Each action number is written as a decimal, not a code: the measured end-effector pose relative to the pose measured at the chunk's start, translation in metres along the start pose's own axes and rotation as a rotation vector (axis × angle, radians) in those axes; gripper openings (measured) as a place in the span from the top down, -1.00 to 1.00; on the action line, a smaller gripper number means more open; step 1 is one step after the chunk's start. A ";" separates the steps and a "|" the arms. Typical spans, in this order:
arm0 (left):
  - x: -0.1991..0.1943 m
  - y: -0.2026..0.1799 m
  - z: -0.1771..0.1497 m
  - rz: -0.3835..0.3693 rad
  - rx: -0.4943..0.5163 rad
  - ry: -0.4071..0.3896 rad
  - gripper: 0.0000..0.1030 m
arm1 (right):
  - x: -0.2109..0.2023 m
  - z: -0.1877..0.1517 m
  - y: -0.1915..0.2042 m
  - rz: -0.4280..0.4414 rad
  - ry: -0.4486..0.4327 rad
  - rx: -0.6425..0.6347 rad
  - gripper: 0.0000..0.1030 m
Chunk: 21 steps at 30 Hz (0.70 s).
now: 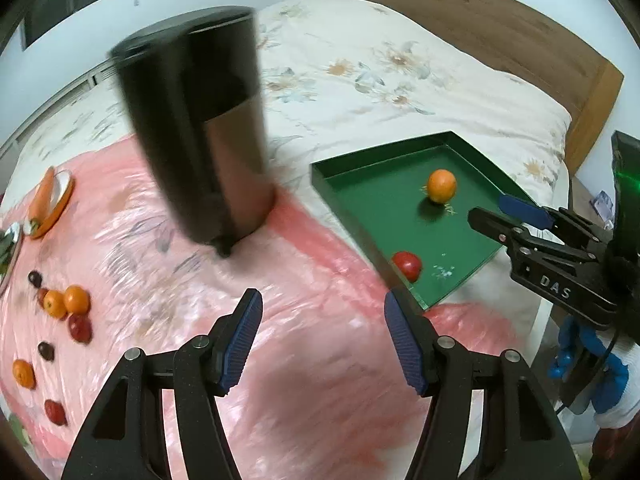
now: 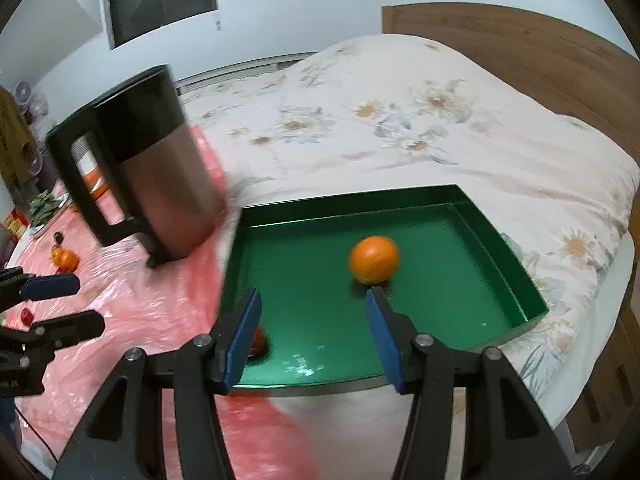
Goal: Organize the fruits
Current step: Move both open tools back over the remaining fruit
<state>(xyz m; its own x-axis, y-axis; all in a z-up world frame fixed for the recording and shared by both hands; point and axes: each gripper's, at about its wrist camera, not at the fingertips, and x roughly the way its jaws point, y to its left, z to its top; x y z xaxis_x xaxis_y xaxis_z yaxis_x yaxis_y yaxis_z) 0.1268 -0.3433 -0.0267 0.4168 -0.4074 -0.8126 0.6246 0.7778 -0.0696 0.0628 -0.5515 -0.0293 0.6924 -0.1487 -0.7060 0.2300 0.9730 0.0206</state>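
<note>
Left gripper (image 1: 322, 344): our jaws stood partly open, empty, over the pink sheet (image 1: 280, 360).
Right gripper (image 2: 312, 336): we held it wide, gripping nothing, above the green tray (image 2: 520, 264).
Tray: orange (image 2: 374, 259) and red fruit (image 1: 407, 265) lay inside, apart.
Loose fruits (image 1: 64, 302): left scattered beyond, awaiting sorting.
Kettle (image 1: 200, 128): upright between both.

Both wrist views angled down, sharing green tray (image 1: 340, 168)

Bedroom – bed against pale walls

A wooden headboard (image 2: 520, 52) is set behind a cream floral duvet (image 2: 400, 128); a dark window (image 2: 160, 0) is seen in the white wall (image 2: 300, 4), and a pink sheet (image 1: 160, 248) is spread over the bed's near end.
</note>
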 end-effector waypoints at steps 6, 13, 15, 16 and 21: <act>-0.020 0.041 -0.020 0.050 -0.061 -0.008 -0.12 | -0.010 -0.005 0.036 0.048 -0.011 -0.021 -0.60; -0.041 0.083 -0.047 0.098 -0.134 -0.027 -0.12 | -0.010 -0.016 0.088 0.135 0.011 -0.077 -0.60; -0.045 0.096 -0.054 0.105 -0.160 -0.031 -0.12 | -0.008 -0.018 0.103 0.157 0.014 -0.089 -0.60; -0.047 0.103 -0.057 0.107 -0.175 -0.032 -0.12 | -0.008 -0.019 0.111 0.172 0.015 -0.096 -0.60; -0.062 0.135 -0.076 0.140 -0.232 -0.055 -0.12 | -0.006 -0.020 0.154 0.241 0.013 -0.129 -0.60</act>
<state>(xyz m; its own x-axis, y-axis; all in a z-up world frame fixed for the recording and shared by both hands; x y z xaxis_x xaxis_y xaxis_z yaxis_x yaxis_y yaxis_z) 0.1351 -0.1763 -0.0296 0.5276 -0.3084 -0.7916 0.3929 0.9147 -0.0945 0.0801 -0.3974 -0.0357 0.7075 0.0914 -0.7008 -0.0298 0.9946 0.0997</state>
